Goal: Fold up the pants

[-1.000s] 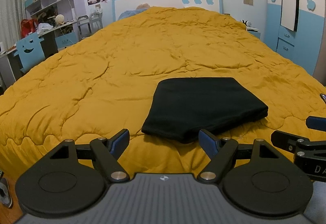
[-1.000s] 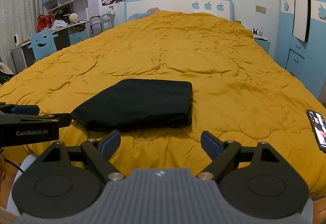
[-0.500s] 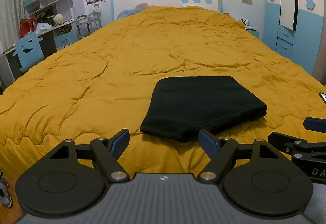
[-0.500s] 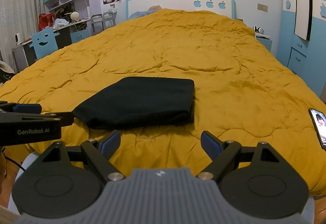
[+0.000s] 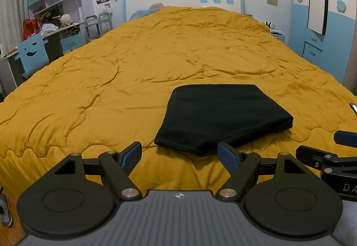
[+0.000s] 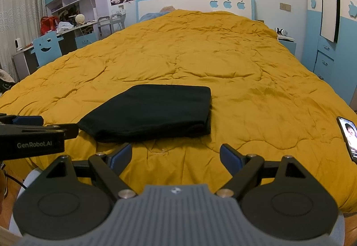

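The pants (image 5: 221, 116) are seen lying on the quilt (image 5: 138, 71), folded into a compact black bundle near the foot edge of the bed, stacked layers showing along the side nearest the phone (image 6: 349, 137). The left gripper (image 5: 179, 153) is held short of the pants with its jaws spread wide and nothing between them; the right gripper (image 6: 176, 154) is held likewise, splayed and empty, just clear of the pants' near edge. Neither is touching the cloth.

The fold is judged to be essentially done, so the step in hand is a clean release and pull-back. For that to be done well, both grippers are best kept wide and drawn straight away from the pants, low sweeps across the near edge being avoided so that no layer is snagged and dragged open. The corner nearest the left gripper looks slightly rounded and lifted; if a tidy-up is wanted, it is better pressed flat from above than pinched. The phone, well to the side of the pants, is best left untouched.
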### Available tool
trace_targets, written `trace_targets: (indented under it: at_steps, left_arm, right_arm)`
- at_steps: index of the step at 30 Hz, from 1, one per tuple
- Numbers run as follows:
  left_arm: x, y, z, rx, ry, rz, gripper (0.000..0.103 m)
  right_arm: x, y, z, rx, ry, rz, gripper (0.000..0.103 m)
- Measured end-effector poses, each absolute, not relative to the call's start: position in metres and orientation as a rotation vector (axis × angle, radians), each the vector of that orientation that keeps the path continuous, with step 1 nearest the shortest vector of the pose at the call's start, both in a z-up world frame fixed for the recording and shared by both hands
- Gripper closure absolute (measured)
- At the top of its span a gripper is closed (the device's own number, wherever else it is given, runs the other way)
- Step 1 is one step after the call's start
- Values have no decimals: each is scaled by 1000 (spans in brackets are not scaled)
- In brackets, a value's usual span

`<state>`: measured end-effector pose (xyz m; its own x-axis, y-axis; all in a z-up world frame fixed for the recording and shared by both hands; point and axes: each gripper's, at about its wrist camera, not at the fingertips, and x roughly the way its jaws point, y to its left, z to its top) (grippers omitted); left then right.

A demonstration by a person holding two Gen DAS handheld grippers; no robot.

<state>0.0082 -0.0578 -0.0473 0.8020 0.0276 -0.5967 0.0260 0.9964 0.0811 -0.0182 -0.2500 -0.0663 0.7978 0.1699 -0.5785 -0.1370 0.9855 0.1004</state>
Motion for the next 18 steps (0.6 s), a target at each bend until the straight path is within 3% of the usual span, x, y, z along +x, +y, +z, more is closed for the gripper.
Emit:
trace_targets:
  at_steps: [18]
  left_arm:
    - [7,-58,-48,82,641,4,13]
  right_arm:
    - [-19,-250,-67,55,626,165,21]
